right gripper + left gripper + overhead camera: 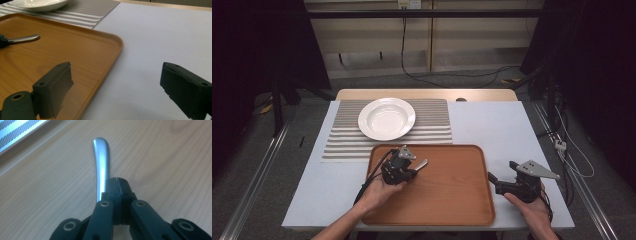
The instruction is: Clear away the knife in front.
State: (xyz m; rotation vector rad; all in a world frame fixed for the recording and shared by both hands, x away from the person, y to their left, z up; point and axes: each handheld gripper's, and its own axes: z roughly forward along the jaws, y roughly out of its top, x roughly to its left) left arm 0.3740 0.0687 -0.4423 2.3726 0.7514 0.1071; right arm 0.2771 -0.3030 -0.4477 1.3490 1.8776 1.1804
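Note:
My left gripper (pixel 408 168) is over the left part of the wooden tray (pixel 447 200), low above its surface. Its jaws (pixel 117 182) are shut on a piece of metal cutlery. The smooth silver handle (pixel 101 157) sticks out past the jaw tips, and the other end is hidden under the gripper. The right gripper view shows that handle (pixel 25 38) at far left, coming out of the black jaw. My right gripper (pixel 494 181) is held beside the tray's right edge, above the white tabletop. It (pixel 120 87) stands open with nothing between the pads.
A white deep plate (pixel 387 118) rests on a grey striped placemat (pixel 432 125) behind the tray. The white table surface (pixel 497 125) stretches to the right of the mat. The tray rim (pixel 117 47) lies just left of my right gripper.

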